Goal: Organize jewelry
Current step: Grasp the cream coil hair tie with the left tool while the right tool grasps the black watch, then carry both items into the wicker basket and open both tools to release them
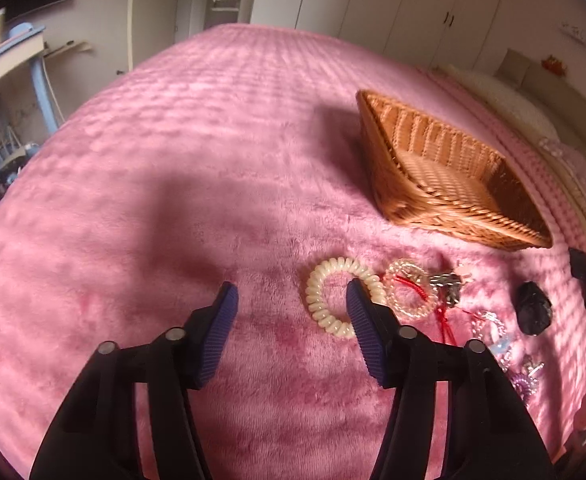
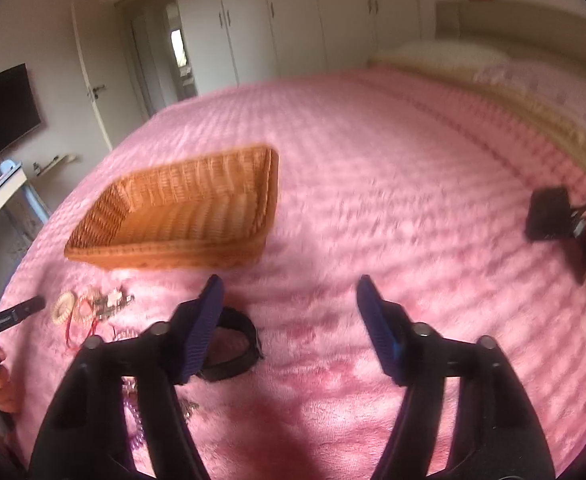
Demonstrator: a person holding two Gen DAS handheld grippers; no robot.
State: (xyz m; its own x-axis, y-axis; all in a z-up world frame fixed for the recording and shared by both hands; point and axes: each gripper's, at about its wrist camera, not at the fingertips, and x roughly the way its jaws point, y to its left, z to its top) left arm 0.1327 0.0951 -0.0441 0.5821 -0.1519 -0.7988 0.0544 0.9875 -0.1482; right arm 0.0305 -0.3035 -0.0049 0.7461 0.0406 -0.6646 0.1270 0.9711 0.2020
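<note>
My left gripper (image 1: 291, 300), fingers spread, nears the cream spiral hair tie (image 1: 343, 296). Right gripper (image 2: 289, 304) spread, empty. Next I pinch it, then carry toward the wicker basket (image 1: 453, 200) at two o'clock.

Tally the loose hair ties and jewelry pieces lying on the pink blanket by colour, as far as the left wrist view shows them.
Cream: 1, spiral hair tie
Clear beaded: 1, bracelet
Red: 1, cord
Silver: 1, charm cluster
Black: 1, scrunchie
Purple or pale blue: at least 2, blurred pieces
Total: at least 7; the wicker basket holds none.
</note>
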